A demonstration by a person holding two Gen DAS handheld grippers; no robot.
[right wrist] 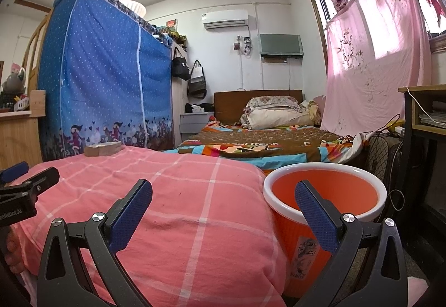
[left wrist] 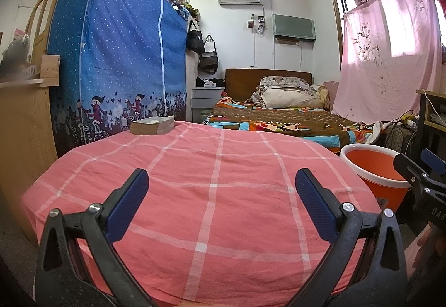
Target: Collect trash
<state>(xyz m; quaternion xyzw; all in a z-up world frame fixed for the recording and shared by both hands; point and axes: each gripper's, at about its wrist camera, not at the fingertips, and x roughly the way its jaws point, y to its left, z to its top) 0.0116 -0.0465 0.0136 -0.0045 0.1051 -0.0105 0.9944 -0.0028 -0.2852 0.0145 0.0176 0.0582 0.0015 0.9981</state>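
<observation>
An orange bin with a white rim (left wrist: 373,167) (right wrist: 324,195) stands on the floor just right of a surface covered in pink checked cloth (left wrist: 211,190) (right wrist: 167,209). The bin looks empty inside. My left gripper (left wrist: 221,184) is open and empty above the pink cloth. My right gripper (right wrist: 223,195) is open and empty, its right finger in front of the bin. The right gripper shows at the right edge of the left wrist view (left wrist: 421,170). No loose trash shows on the cloth.
A thick book (left wrist: 152,125) (right wrist: 102,148) lies at the cloth's far left corner. A blue fabric wardrobe (left wrist: 117,56) stands left, a bed (left wrist: 278,120) behind, a desk with cables (right wrist: 418,117) at right, a wooden cabinet (left wrist: 22,123) at left.
</observation>
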